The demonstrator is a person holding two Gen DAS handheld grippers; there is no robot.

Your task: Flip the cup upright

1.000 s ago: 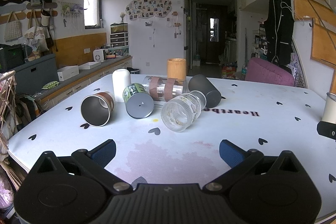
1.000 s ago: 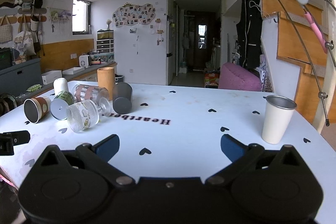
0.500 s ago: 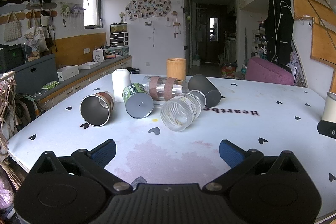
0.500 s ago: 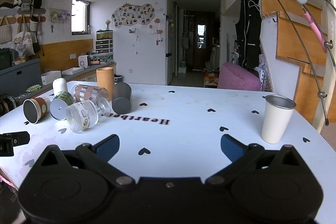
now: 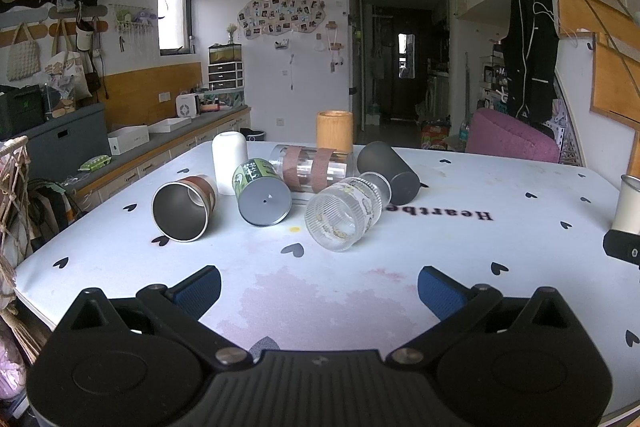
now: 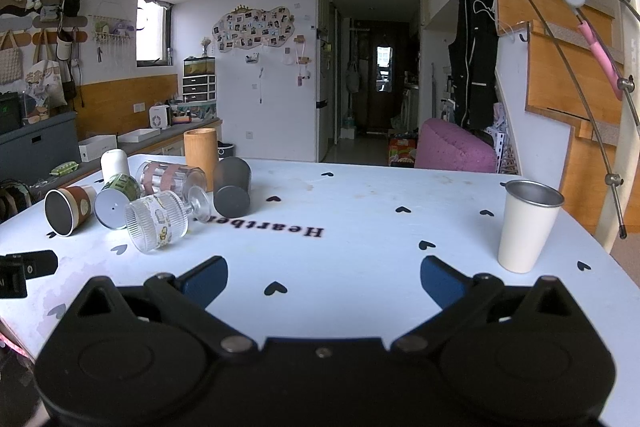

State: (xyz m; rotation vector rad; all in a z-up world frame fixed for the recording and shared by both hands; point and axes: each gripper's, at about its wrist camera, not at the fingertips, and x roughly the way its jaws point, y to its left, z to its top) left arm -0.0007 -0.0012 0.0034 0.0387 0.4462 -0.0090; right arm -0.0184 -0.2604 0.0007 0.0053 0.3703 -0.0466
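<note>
Several cups lie on their sides on the white heart-print table (image 5: pixel 480 247): a steel cup with a brown sleeve (image 5: pixel 182 207), a green-patterned cup (image 5: pixel 262 191), a ribbed glass goblet (image 5: pixel 344 213), a clear tumbler with brown bands (image 5: pixel 312 167) and a dark grey cup (image 5: pixel 388 173). They also show in the right wrist view, the goblet (image 6: pixel 158 221) nearest. A white steel cup (image 6: pixel 526 225) stands upright at the right. My left gripper (image 5: pixel 319 289) is open and empty, short of the goblet. My right gripper (image 6: pixel 324 281) is open and empty, left of the white cup.
A white cup (image 5: pixel 229 163) stands mouth-down and a wooden cup (image 5: pixel 334 130) stands upright behind the group. The table's left edge (image 5: pixel 24 267) is close to my left gripper. A pink chair (image 6: pixel 456 151) stands beyond the far edge.
</note>
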